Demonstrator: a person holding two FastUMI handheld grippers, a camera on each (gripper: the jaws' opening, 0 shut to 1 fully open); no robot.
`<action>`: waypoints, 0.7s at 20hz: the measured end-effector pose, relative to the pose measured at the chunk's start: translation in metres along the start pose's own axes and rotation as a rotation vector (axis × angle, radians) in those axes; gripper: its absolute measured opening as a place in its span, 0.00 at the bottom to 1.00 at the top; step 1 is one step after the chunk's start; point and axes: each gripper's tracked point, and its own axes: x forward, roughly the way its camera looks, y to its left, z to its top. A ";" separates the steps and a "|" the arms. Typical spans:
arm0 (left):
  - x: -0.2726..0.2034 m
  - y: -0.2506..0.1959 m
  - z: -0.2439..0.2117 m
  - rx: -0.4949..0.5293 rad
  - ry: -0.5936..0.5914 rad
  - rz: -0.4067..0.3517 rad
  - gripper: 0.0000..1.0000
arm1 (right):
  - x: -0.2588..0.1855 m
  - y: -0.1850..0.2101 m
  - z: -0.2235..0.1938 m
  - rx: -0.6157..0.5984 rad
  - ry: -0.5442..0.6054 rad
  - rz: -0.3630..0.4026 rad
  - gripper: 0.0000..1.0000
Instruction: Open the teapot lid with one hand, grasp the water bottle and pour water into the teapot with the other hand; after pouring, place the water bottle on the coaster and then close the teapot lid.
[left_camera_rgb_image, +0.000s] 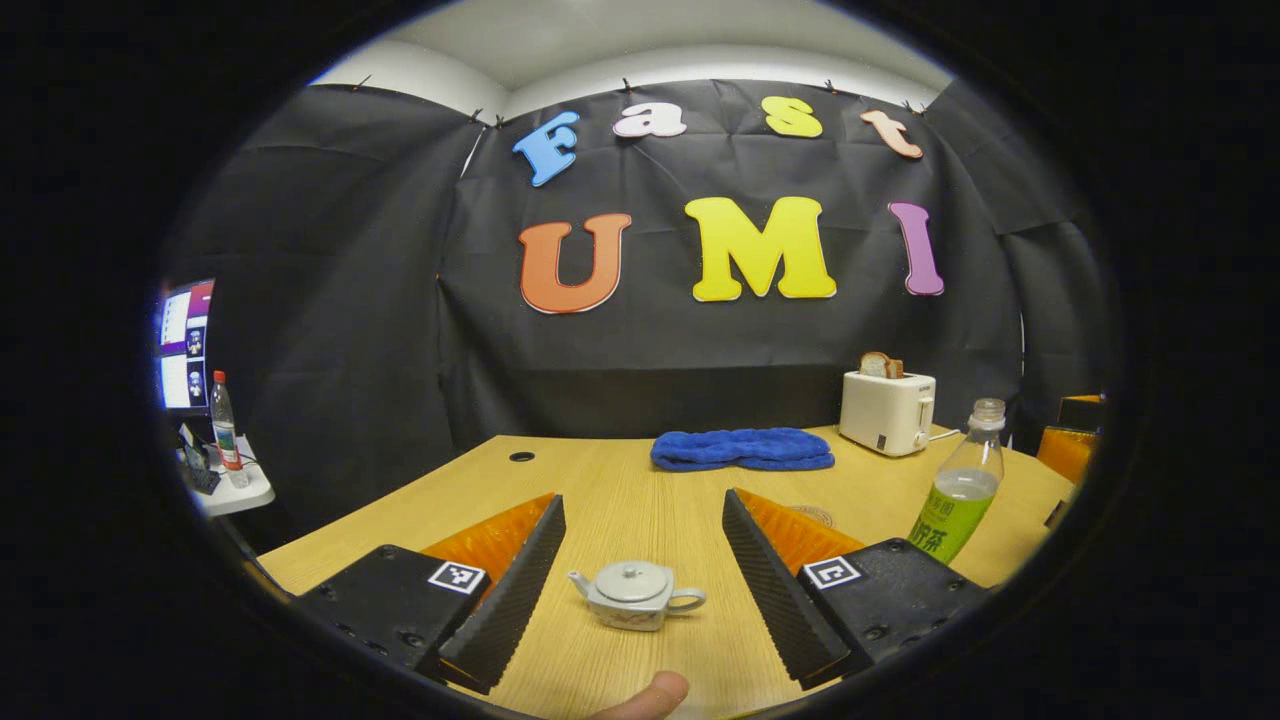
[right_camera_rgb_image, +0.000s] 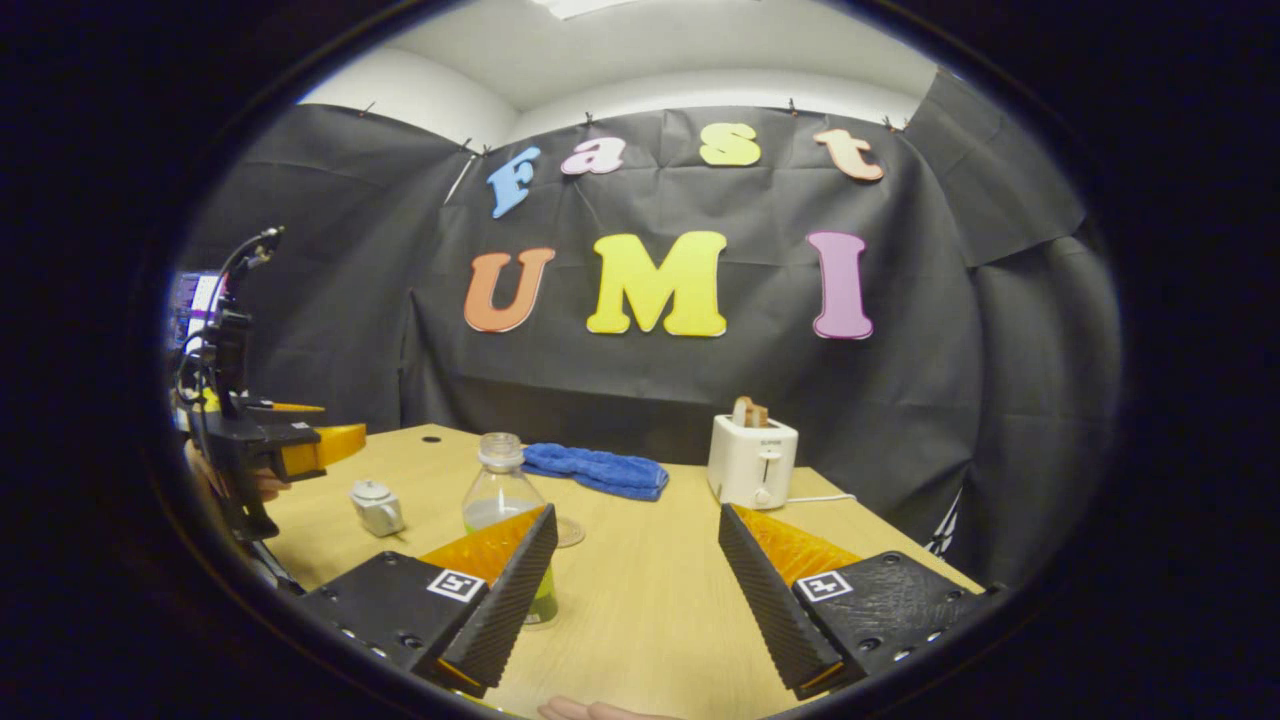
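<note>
Gripper finger hides the water bottle (right_camera_rgb_image: 497, 490) base.

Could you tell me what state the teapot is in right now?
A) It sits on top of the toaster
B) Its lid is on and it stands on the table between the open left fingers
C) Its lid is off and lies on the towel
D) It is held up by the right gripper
B: the lid sits on the teapot, which stands on the table ahead of the open left gripper, touching neither finger.
</note>
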 end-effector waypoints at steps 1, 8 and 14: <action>0.005 0.000 -0.007 0.008 0.014 -0.009 0.99 | -0.001 0.002 -0.003 0.003 0.003 0.006 0.97; 0.036 0.000 -0.038 -0.042 0.100 -0.072 0.81 | -0.001 0.017 -0.029 0.031 0.054 0.050 0.97; 0.047 -0.004 -0.055 -0.071 0.158 -0.107 0.55 | -0.001 0.021 -0.041 0.053 0.090 0.053 0.97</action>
